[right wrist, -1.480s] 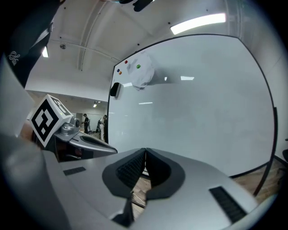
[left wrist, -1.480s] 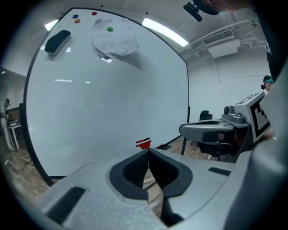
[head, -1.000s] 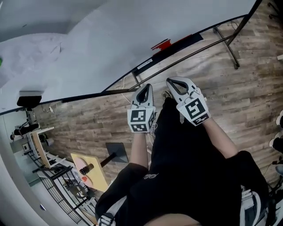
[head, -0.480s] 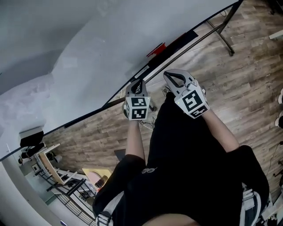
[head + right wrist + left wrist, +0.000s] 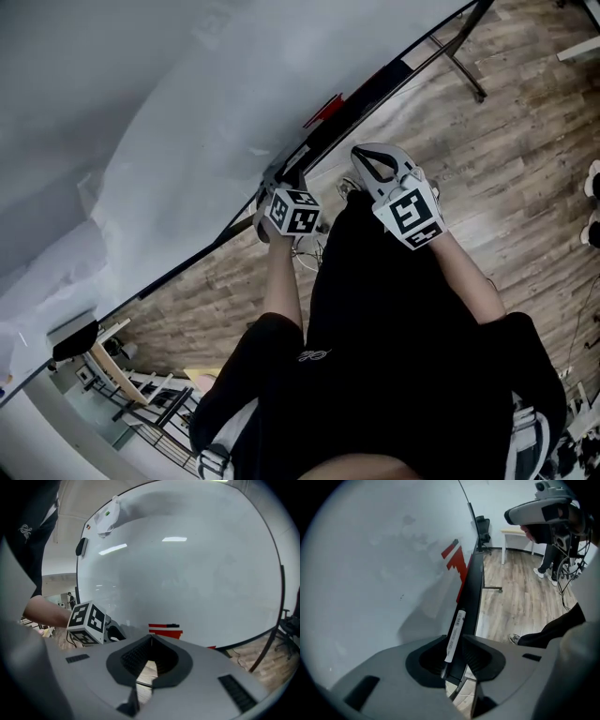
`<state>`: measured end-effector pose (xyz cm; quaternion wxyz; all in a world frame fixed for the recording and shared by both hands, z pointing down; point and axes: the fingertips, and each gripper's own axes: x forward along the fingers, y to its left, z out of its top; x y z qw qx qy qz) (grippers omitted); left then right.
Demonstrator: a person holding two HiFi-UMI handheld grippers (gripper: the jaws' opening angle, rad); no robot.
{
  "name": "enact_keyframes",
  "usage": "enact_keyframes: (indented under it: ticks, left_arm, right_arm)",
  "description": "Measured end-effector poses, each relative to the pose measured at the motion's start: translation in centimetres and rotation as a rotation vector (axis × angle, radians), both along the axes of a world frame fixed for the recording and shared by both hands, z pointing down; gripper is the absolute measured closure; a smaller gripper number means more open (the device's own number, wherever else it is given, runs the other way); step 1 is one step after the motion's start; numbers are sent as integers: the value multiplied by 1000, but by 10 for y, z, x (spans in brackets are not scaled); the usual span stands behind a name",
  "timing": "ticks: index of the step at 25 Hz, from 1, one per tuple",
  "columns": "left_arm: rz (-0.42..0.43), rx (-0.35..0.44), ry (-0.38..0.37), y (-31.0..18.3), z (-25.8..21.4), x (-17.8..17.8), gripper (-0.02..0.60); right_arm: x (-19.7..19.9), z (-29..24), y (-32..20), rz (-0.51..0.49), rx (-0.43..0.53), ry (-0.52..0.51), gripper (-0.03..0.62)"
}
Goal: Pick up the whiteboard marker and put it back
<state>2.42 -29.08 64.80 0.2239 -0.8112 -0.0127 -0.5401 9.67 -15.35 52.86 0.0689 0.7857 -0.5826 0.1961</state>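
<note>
Whiteboard marker [image 5: 457, 623] is being clamped between the left gripper [image 5: 454, 638] jaws, lined along the whiteboard tray [image 5: 471, 588], right gripper [image 5: 151, 638] being held shut and empty; grab apparently being made, lift and put-back pending.

Whiteboard marker [image 5: 457, 625] — white barrel, dark end — clamped in the left gripper's [image 5: 453, 638] jaws, lengthwise along the black tray [image 5: 473, 583].
</note>
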Motion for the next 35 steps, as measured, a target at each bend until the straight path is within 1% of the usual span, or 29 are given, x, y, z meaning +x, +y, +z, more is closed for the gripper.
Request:
enact_keyframes:
  ticks: [5, 9, 12, 16, 21, 24, 27, 30, 32, 35]
  left_arm:
    - [41, 53, -72, 2, 12, 2, 494]
    - [60, 104, -103, 2, 20, 4, 494]
    - [59, 130, -116, 3, 24, 3, 498]
    - [43, 142, -123, 1, 25, 4, 506]
    - [8, 142, -107, 1, 24, 4, 506]
    - [-32, 102, -66, 6, 18, 2, 511]
    - [-68, 76, 4, 10, 7, 3, 512]
    - [-81, 42, 77, 17, -5, 5, 512]
    - [-70, 23, 151, 25, -18, 9, 512]
    - [-24, 5, 291, 44, -44, 19, 512]
  right_arm:
    - [12, 1, 16, 34, -8, 1, 591]
    - [20, 6, 30, 64, -17, -3, 591]
    - [20, 7, 40, 76, -19, -4, 591]
    - [20, 6, 49, 88, -19, -6, 591]
    - [21, 2, 57, 87, -12, 5, 591]
    - [20, 0, 60, 76, -5, 10, 591]
    - [18, -1, 62, 61, 2, 9, 591]
    - [13, -2, 60, 43, 11, -3, 591]
    - [9, -6, 57, 28, 31, -15, 591]
    - [5, -15, 51, 8, 80, -42, 591]
